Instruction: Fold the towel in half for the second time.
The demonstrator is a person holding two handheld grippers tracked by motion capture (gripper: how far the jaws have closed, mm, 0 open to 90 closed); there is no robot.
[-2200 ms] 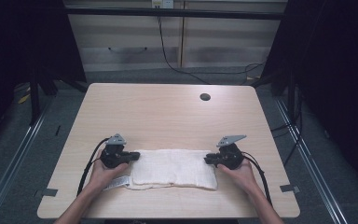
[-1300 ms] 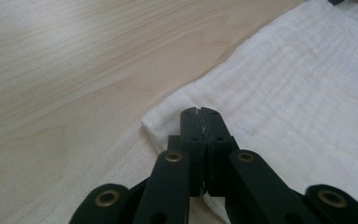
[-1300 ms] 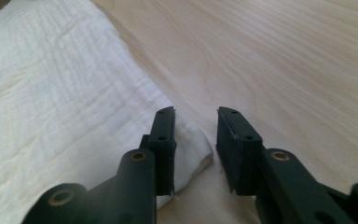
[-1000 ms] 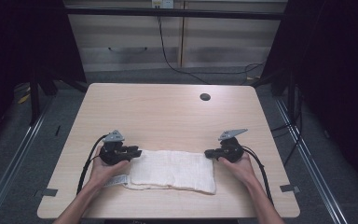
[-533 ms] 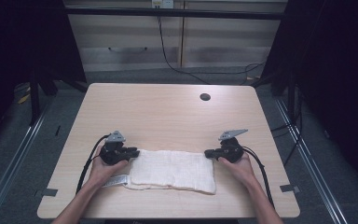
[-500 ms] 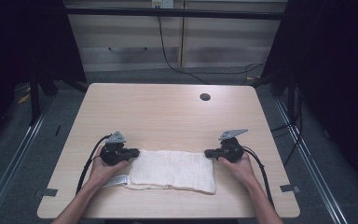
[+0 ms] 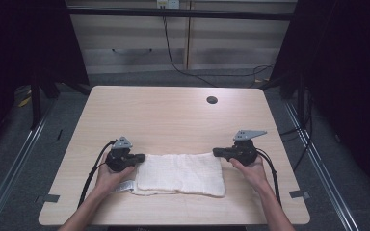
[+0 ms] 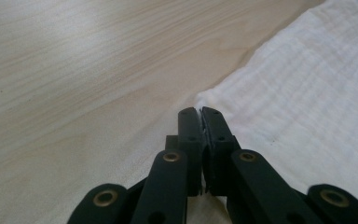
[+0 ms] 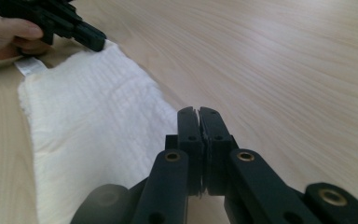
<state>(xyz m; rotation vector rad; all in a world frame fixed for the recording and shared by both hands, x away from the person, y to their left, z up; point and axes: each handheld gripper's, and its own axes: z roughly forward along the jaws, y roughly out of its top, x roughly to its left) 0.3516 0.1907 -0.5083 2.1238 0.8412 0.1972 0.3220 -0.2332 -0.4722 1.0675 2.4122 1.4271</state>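
Both grippers are pinching far corners of the folded white woven cloth [image 7: 180, 173] lying near the front of the light wooden table [image 7: 173, 115], left gripper [image 7: 141, 157] jaws having just closed, right gripper [image 7: 216, 152] clamping, so shallow corner bites are risking slipping during lifting.

A light wooden table [image 7: 173, 110] stands on grey floor [image 7: 24, 159] before pale cabinets [image 7: 183, 43].

The high view looks forward and down from above the table's [image 7: 173, 115] near edge. The 2 gripper views sit low and close, facing along their jaws. All 3 share the white towel [image 7: 180, 173] [image 8: 307, 102] [image 9: 93, 121].
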